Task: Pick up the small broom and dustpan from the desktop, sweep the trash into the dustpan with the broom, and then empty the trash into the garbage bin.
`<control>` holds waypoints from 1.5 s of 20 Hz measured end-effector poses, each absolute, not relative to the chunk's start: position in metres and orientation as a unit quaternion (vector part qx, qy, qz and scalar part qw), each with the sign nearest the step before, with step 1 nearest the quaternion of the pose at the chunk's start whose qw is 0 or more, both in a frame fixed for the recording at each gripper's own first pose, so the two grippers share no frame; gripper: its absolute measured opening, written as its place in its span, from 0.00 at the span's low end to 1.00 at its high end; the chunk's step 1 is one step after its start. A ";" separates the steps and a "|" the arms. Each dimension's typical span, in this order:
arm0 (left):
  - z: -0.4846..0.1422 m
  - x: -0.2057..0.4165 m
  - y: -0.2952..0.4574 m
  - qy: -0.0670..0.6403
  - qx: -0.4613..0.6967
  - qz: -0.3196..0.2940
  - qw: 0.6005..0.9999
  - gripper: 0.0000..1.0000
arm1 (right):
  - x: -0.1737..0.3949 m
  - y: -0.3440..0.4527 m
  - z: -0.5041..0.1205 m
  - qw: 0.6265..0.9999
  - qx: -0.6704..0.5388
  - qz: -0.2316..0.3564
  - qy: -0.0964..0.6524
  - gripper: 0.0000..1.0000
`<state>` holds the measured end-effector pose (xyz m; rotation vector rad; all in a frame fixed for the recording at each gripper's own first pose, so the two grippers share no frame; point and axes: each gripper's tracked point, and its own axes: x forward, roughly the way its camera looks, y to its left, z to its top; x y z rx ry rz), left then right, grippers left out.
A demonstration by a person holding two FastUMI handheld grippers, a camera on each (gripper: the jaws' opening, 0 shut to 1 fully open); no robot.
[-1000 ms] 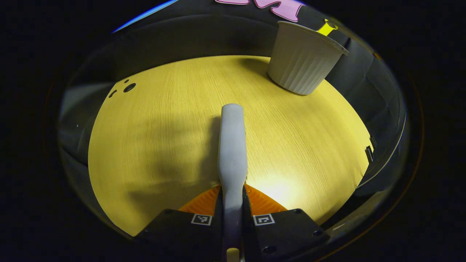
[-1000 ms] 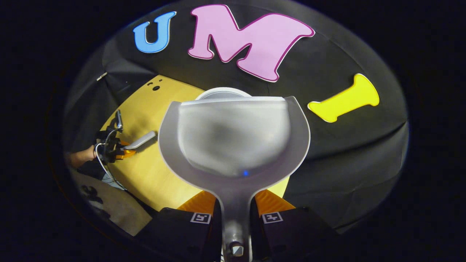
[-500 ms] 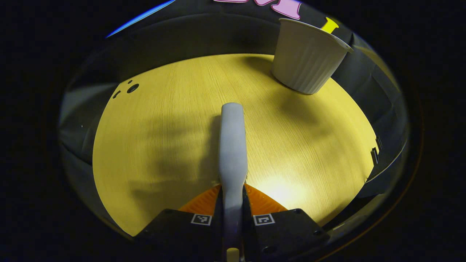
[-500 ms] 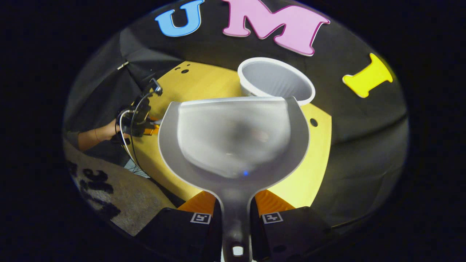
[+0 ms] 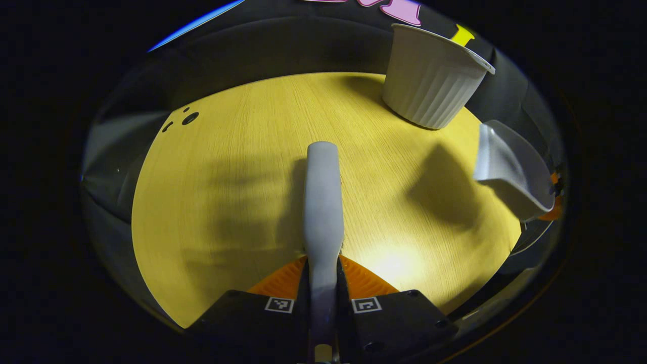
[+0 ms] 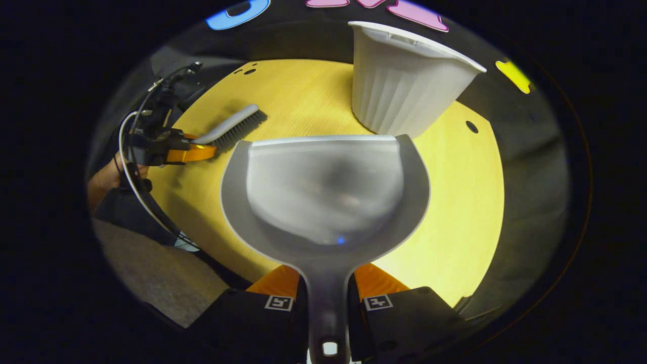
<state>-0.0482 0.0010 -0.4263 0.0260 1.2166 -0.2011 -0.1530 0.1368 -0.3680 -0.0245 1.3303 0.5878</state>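
I see the grey broom (image 6: 230, 129) held low over the bench, the grey dustpan (image 6: 323, 192) raised level with its pan empty, and the ribbed white bin (image 6: 399, 86) standing upright beyond it.

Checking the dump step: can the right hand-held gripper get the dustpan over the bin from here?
Probably yes. The right hand-held gripper is shut on the dustpan handle, and the white bin stands directly ahead on the desktop with nothing between. The broom sits off to the side.
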 end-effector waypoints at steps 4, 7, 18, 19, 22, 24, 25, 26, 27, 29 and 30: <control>-0.427 -0.050 0.001 0.573 0.012 -0.091 0.815 0.27 | -0.147 0.157 -0.400 0.745 0.010 0.260 0.614 0.36; -0.427 -0.050 0.001 0.574 0.012 -0.090 0.814 0.27 | -0.141 0.159 -0.416 0.749 -0.003 0.243 0.616 0.36; -0.427 -0.053 -0.003 0.575 0.002 -0.100 0.812 0.30 | -0.146 0.162 -0.434 0.744 -0.001 0.230 0.627 0.37; -0.425 -0.056 -0.006 0.572 -0.002 -0.105 0.813 0.31 | -0.147 0.161 -0.433 0.745 -0.001 0.230 0.627 0.38; -0.416 -0.055 -0.006 0.562 0.003 -0.111 0.820 0.40 | -0.148 0.165 -0.428 0.747 0.015 0.225 0.625 0.33; -0.412 -0.054 -0.006 0.555 0.010 -0.110 0.825 0.52 | -0.147 0.166 -0.423 0.754 0.024 0.221 0.618 0.43; -0.409 -0.050 -0.003 0.548 0.016 -0.108 0.829 0.60 | -0.147 0.166 -0.420 0.755 0.028 0.219 0.617 0.49; -0.405 -0.048 -0.002 0.542 0.020 -0.110 0.833 0.63 | -0.147 0.164 -0.416 0.759 0.033 0.216 0.614 0.43; -0.402 -0.047 -0.001 0.534 0.024 -0.112 0.838 0.67 | -0.146 0.162 -0.411 0.762 0.039 0.212 0.610 0.54; -0.387 -0.045 -0.002 0.516 0.028 -0.120 0.848 0.70 | -0.142 0.157 -0.398 0.776 0.050 0.205 0.595 0.45; -0.379 -0.043 -0.002 0.505 0.029 -0.123 0.854 0.72 | -0.137 0.155 -0.386 0.787 0.057 0.205 0.579 0.45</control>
